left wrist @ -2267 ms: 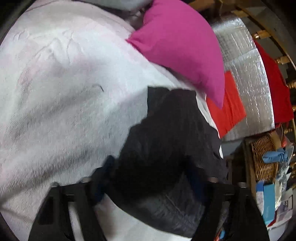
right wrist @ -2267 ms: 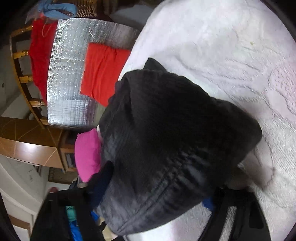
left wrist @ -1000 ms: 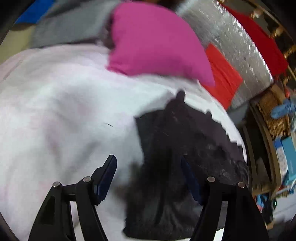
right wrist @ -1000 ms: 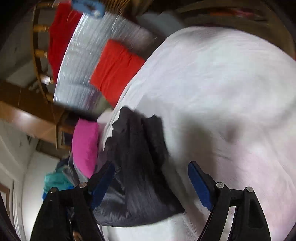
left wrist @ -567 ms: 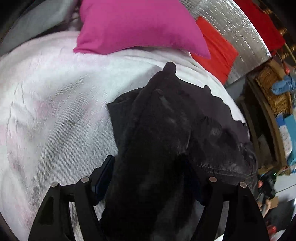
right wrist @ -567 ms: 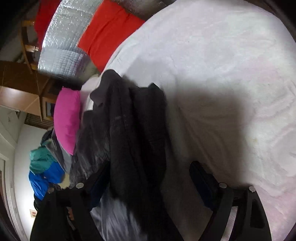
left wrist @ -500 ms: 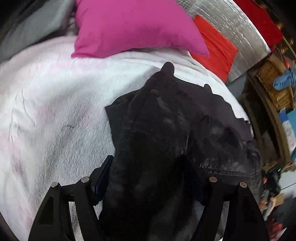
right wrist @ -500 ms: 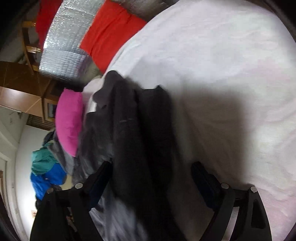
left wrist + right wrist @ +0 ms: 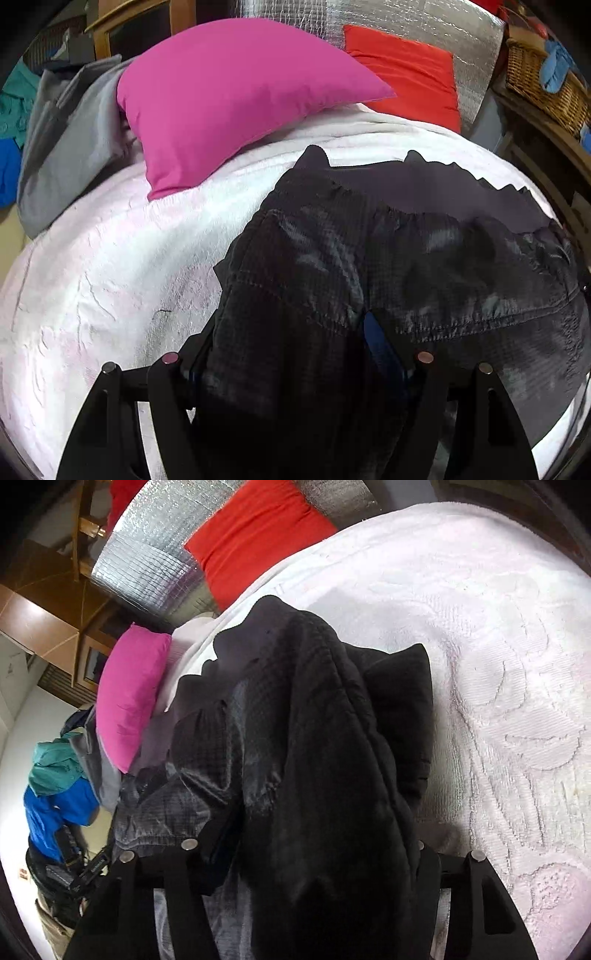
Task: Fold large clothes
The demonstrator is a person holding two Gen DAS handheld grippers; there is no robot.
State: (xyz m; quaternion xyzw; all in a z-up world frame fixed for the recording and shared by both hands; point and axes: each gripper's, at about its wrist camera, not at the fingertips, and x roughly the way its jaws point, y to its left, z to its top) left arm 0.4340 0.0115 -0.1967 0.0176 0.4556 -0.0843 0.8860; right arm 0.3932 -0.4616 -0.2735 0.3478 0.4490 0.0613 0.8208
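Observation:
A large black quilted jacket [image 9: 388, 258] lies bunched on the white bedspread [image 9: 110, 266]. In the left wrist view its near edge fills the gap between my left gripper's [image 9: 291, 354] wide-set fingers and hangs down toward the camera. In the right wrist view the same jacket [image 9: 314, 738] is heaped between my right gripper's [image 9: 310, 845] wide-set fingers, with grey lining showing at the left. Both sets of jaws stand wide apart around the cloth. The fingertips are hidden under the fabric.
A pink pillow [image 9: 229, 96] and a grey garment [image 9: 62, 147] lie at the head of the bed. A red cushion [image 9: 410, 70] leans on a silver foil panel [image 9: 399, 18]. A wicker basket [image 9: 543, 85] stands right. Blue and teal clothes [image 9: 55, 782] pile beyond the bed.
The jacket was lifted, then both grippers opened and let it drop. Both have since pushed forward, so the jacket sits between their fingers again.

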